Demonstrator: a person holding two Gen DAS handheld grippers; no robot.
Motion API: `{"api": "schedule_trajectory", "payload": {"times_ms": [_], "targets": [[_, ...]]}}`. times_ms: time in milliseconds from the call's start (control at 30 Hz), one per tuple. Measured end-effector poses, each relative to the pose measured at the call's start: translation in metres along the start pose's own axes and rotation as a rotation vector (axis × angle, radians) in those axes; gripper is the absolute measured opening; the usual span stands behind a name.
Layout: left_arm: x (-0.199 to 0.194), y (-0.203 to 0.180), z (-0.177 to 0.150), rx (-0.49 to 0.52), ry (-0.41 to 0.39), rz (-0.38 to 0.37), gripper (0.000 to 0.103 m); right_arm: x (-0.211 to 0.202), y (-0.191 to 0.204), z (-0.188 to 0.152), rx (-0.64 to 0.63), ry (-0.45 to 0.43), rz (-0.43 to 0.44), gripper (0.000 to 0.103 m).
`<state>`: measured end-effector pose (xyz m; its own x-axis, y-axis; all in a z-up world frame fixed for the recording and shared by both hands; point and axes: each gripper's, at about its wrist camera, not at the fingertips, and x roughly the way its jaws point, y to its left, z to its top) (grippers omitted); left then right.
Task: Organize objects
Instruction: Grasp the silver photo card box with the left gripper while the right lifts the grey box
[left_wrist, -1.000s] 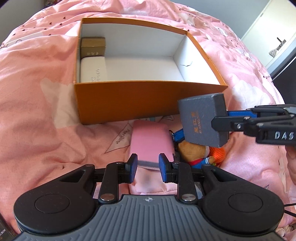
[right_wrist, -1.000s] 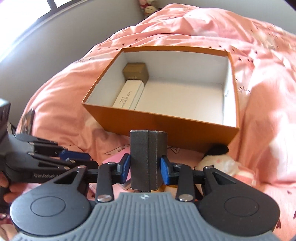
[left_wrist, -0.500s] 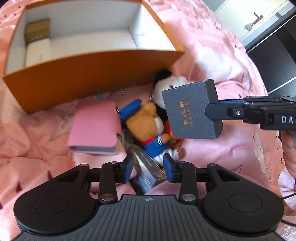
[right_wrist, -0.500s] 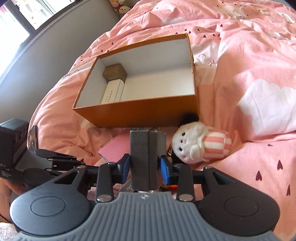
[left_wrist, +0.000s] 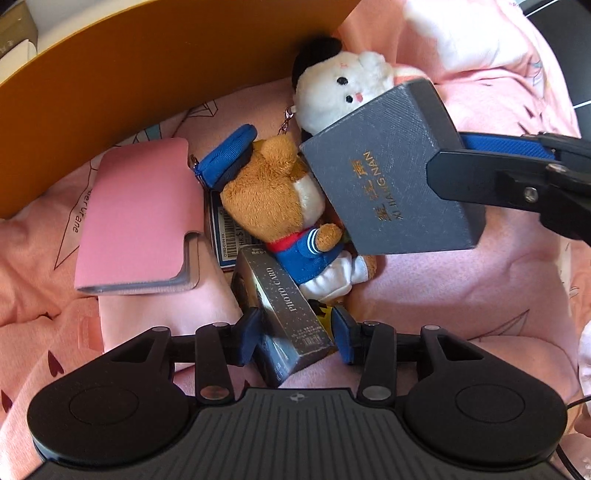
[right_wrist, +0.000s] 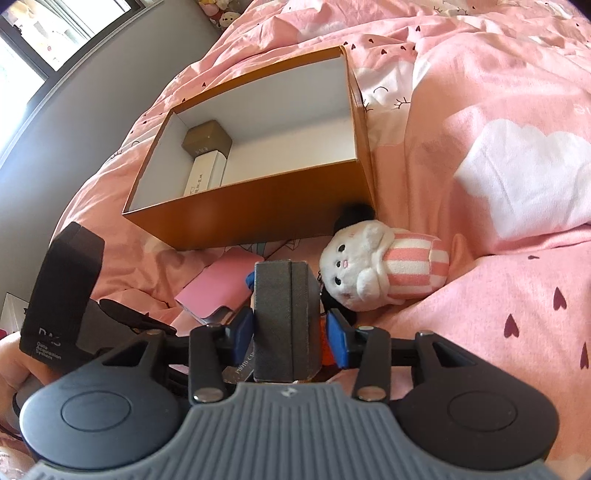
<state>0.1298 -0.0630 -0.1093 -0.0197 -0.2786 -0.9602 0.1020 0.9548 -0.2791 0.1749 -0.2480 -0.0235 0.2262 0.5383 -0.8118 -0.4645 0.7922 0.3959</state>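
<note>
Left gripper (left_wrist: 295, 334) pointing steeply down, jaws opening astride photo card box (left_wrist: 284, 314), right gripper (right_wrist: 291, 328) angled down, jaws opening around grey box (right_wrist: 286, 317).

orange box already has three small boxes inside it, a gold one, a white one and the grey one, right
Not quite: the orange box holds only two, the gold box and the white box, as the right wrist view shows. The grey box is outside it, between the right gripper's opening jaws above the pile on the bed.
</note>
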Motion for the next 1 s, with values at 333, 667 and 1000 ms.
{"api": "schedule_trajectory", "payload": {"times_ms": [333,667,1000], "targets": [[0.012,-0.014,-0.008,0.088,0.024,0.077,0.05,0.015,0.013,0.001,-0.043,0.01,0.038,0.058],[0.009,-0.002,-0.021,0.064,0.023,0.044,0.044,0.019,0.003,-0.009,-0.079,0.016,-0.059,0.036],[0.007,-0.002,-0.043,0.074,-0.051,0.054,0.033,0.016,0.007,-0.008,-0.081,0.002,-0.054,0.036]]}}
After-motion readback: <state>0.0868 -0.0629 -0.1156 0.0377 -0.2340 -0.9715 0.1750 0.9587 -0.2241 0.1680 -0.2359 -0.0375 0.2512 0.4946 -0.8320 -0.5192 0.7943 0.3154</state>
